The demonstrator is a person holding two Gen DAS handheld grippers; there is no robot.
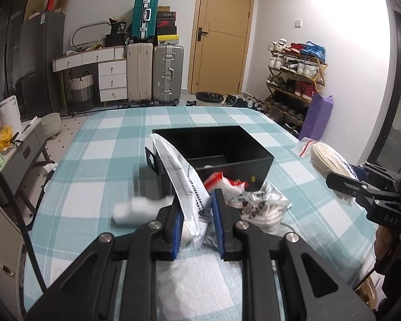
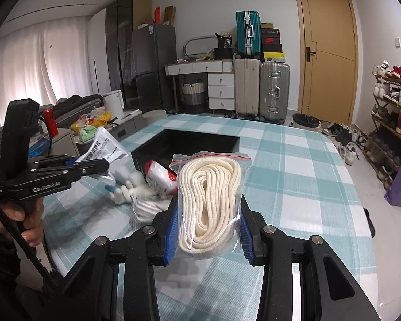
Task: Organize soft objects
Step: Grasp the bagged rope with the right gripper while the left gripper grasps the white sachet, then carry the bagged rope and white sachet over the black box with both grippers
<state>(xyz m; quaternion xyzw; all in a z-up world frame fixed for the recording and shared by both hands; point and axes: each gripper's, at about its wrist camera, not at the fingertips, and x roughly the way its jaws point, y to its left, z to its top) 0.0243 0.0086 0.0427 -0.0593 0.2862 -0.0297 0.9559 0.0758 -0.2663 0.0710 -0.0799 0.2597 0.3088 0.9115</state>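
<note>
My left gripper is shut on a white printed plastic pouch, held above the checked table near the black box; the pouch also shows in the right wrist view. My right gripper is shut on a clear zip bag of cream rope, lifted over the table in front of the black box; the rope bag also shows at the right in the left wrist view. A red-and-white pack leans at the box's near edge. White soft items lie on the table beside it.
The table has a teal checked cloth. A small clear zip bag lies at its right edge. Suitcases, a white drawer desk, a door and a shoe rack stand behind the table. A low cabinet stands to the left.
</note>
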